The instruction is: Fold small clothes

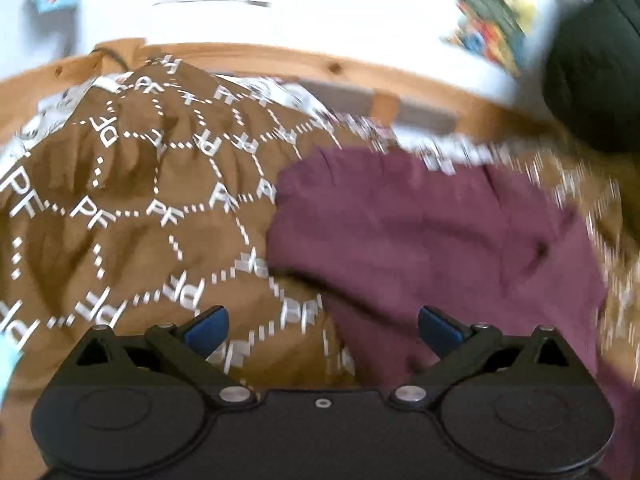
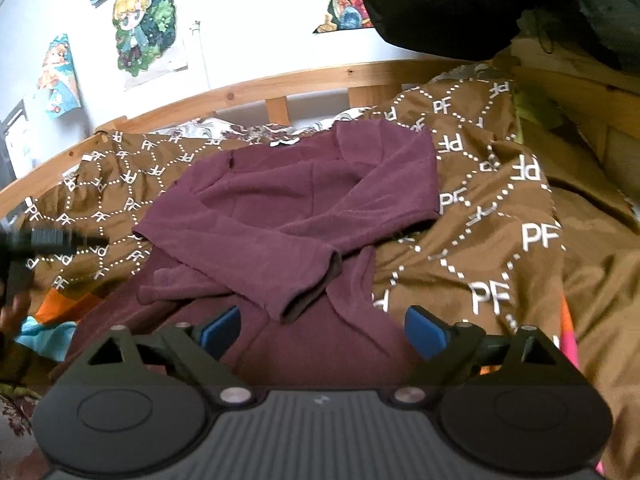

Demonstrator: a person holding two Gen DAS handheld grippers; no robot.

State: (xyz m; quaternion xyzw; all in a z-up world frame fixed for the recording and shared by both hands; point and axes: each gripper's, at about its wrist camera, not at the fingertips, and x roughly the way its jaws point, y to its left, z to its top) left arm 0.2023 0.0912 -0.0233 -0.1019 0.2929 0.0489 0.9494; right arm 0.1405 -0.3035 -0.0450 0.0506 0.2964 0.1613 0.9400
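Both grippers, left and right, wide, empty; right view alone shows maroon top's folded sleeves.

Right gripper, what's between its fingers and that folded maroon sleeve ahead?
Nothing but more of the maroon top itself. In the right wrist view the open right gripper hangs over the garment's lower part, with the folded sleeve just beyond its fingertips.

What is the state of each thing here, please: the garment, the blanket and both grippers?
Maroon top: lying on the blanket, both sleeves folded across the front.
Brown PF-print blanket: spread out, wrinkled.
Left gripper: open, holding nothing.
Right gripper: open, holding nothing.
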